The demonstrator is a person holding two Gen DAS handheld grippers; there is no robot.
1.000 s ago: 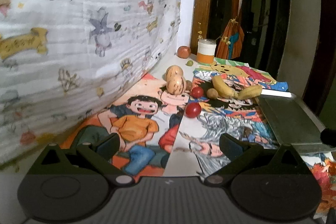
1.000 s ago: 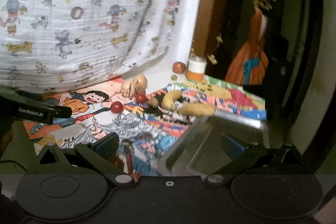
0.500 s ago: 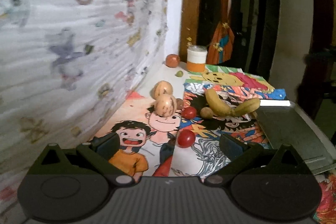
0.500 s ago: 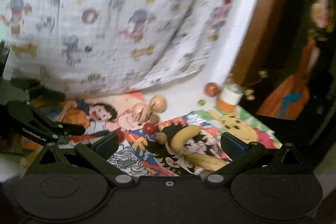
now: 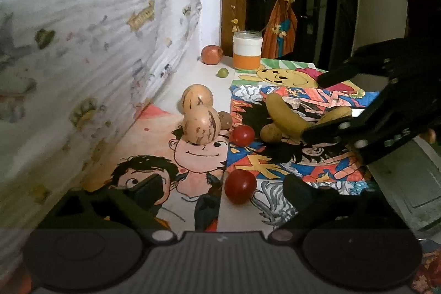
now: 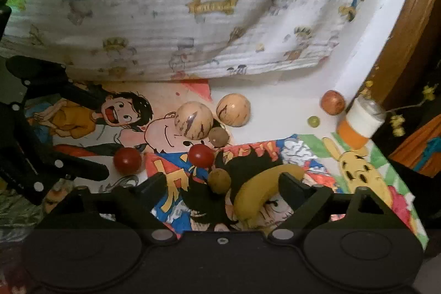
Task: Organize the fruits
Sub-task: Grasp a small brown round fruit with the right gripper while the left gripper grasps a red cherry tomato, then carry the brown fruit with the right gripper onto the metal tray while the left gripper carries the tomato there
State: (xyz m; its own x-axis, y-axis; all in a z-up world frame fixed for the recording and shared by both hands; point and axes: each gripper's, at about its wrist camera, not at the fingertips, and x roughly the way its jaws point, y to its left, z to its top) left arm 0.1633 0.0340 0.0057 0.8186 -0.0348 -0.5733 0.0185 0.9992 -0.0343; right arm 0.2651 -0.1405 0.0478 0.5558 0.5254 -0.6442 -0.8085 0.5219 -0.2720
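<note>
Fruit lies scattered on cartoon posters (image 5: 198, 156). In the left wrist view we see the left gripper (image 5: 220, 192) released, its jaws just closing slightly, a red tomato (image 5: 239, 186) between them at lower centre, untouched. Two striped melons (image 5: 201, 126) sit at centre, a banana (image 5: 286, 117) to the right, where the right gripper (image 5: 325, 106) enters.

In the right wrist view we see the right gripper (image 6: 223, 183) unclenched, jaws just narrowing, bracketing the banana (image 6: 259, 189) and a small brown fruit (image 6: 219, 180) at lower centre, neither pressed. The orange-and-white jar (image 6: 358, 123) stands at the right.
</note>
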